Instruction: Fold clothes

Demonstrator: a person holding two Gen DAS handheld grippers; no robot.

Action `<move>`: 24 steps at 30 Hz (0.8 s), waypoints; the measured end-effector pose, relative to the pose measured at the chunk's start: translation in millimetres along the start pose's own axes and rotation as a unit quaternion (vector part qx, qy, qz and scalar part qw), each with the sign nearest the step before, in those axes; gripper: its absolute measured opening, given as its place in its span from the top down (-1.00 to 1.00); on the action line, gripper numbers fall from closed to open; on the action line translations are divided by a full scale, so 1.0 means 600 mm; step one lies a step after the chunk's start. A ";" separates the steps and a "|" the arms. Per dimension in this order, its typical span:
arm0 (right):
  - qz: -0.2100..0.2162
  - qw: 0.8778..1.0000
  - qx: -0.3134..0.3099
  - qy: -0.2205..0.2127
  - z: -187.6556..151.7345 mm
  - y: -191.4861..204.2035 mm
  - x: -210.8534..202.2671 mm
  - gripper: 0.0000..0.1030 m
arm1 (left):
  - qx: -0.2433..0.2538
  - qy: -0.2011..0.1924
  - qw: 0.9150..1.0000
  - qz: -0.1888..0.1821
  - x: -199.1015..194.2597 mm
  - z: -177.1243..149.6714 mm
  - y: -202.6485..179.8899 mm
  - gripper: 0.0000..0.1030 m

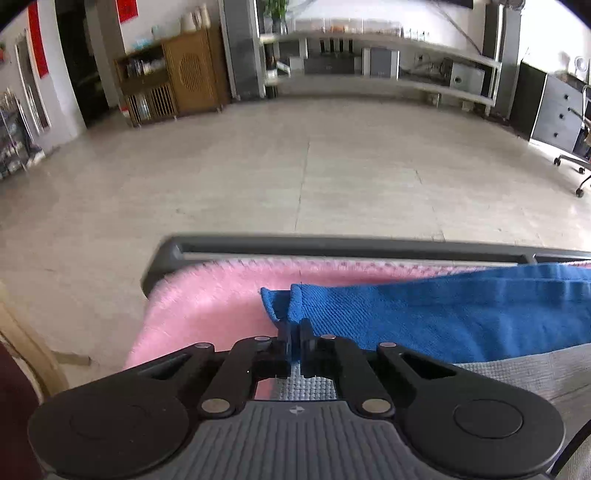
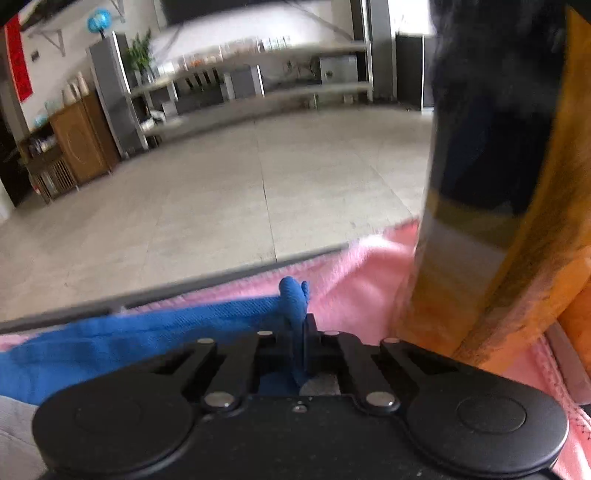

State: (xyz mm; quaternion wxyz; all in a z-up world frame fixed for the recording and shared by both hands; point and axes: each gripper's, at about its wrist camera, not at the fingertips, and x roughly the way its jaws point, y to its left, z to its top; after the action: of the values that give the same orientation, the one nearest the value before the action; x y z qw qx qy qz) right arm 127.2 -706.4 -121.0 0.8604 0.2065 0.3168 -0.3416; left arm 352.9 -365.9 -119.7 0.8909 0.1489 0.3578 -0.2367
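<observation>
Pinching the blue cloth (image 1: 443, 314) between closed pads, left hand-held gripper (image 1: 294, 343) and right hand-held gripper (image 2: 300, 332)

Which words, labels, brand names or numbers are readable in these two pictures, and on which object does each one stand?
None can be read.
Red wall banners: any characters are too blurred.
Red wall paper: marks too blurred and cut off.
Left gripper body: only a small round mark, no text.
Blue cloth, pink cloth: no label visible.
</observation>
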 end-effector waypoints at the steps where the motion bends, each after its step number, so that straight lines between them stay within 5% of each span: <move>1: 0.004 1.000 -0.007 -0.019 -0.001 0.003 -0.022 0.92 | 0.001 -0.011 1.000 0.001 -0.014 0.000 0.001 0.95; 6: 0.028 0.997 -0.029 -0.063 0.015 0.016 -0.135 0.93 | 0.022 -0.067 0.998 0.003 -0.118 0.001 -0.003 0.95; 14: 0.037 0.996 -0.072 -0.043 0.008 0.014 -0.368 0.93 | 0.039 -0.112 0.993 -0.005 -0.322 -0.064 0.005 0.97; 20: 0.045 0.995 -0.086 -0.021 -0.054 0.003 -0.515 0.93 | 0.021 -0.082 0.996 -0.016 -0.414 -0.167 0.034 0.98; 24: 0.045 0.996 -0.080 -0.001 -0.143 -0.010 -0.549 0.91 | 0.007 0.016 1.000 -0.004 -0.405 -0.259 0.048 0.96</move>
State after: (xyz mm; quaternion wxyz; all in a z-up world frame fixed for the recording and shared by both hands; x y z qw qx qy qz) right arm -98.2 -511.0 42.6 0.8888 0.1512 0.3329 -0.2763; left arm 126.9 -197.4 -53.6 0.8831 0.1578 0.3709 -0.2402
